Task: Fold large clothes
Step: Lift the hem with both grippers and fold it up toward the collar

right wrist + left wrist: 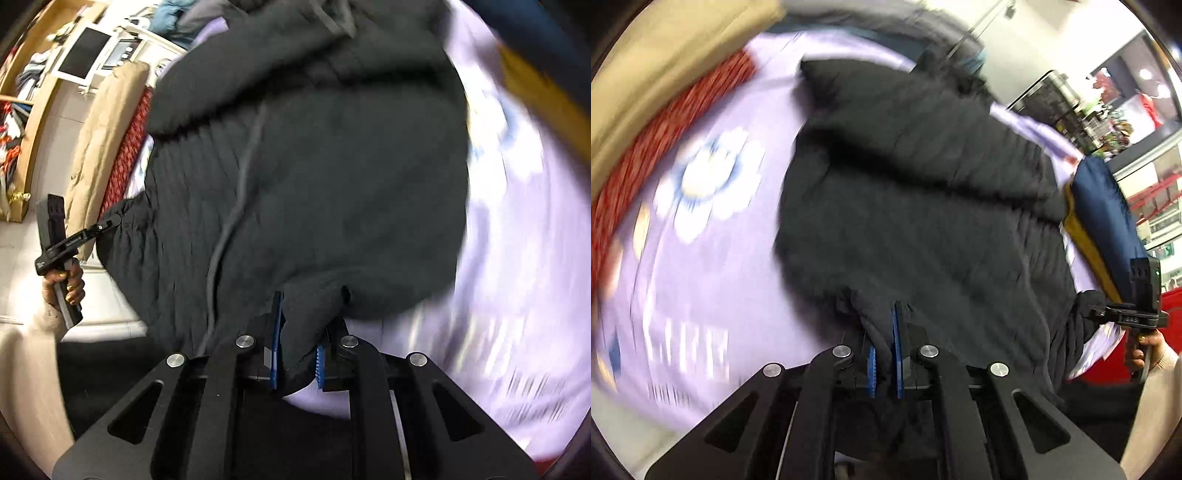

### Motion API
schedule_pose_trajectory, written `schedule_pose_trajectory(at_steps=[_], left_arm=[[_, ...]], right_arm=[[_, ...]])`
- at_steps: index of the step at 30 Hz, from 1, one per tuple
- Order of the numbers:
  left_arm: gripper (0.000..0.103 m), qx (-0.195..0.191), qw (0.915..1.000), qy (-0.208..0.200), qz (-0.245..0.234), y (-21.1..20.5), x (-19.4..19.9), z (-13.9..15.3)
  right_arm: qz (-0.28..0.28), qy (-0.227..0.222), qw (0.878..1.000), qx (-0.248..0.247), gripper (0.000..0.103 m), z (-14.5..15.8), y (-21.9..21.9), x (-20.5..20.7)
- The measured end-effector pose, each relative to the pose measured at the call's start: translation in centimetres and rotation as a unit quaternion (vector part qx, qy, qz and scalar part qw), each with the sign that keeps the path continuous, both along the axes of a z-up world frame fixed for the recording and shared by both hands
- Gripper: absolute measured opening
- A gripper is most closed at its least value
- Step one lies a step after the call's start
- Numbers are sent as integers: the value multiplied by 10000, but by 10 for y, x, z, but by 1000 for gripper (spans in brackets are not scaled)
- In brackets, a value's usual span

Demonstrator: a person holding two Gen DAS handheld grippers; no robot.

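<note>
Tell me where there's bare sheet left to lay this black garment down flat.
Free: lavender sheet between the black garment and the red patterned cloth; more sheet on the garment's far side in the right wrist view. Crowded: beside the navy and yellow cushion.

Bare lilac sheet (713, 280) beside the black jacket (923, 206); navy cushion (1104, 206) at the far edge.

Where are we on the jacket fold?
Done: one sleeve already lies across the black jacket on the lilac sheet. In hand: left tongs and right tongs are each shut on the near hem, one per corner. Left: carry the hem over to the far end; no finished fold shows yet.
</note>
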State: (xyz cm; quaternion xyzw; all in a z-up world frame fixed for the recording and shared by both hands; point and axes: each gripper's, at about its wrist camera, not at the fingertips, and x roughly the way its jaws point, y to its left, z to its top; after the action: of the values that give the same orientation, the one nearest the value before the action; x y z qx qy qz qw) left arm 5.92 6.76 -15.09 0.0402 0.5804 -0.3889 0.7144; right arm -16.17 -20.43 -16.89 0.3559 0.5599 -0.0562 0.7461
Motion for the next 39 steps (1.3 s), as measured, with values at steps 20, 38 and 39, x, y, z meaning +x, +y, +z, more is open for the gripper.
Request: schedule_pose_trajectory(at_steps=[20, 38, 39], left_arm=[[7, 8, 9943, -802, 701, -120, 163, 49], [32, -1306, 9745, 954, 1553, -128, 229, 34], [37, -1538, 9691, 1064, 1610, -121, 230, 37]], right_arm=[[-1441, -806, 9787, -1221, 13, 76, -164, 145], [-2205, -290, 9720, -766, 13, 31, -225, 182], [-2212, -253, 9719, -761, 13, 28, -227, 183]])
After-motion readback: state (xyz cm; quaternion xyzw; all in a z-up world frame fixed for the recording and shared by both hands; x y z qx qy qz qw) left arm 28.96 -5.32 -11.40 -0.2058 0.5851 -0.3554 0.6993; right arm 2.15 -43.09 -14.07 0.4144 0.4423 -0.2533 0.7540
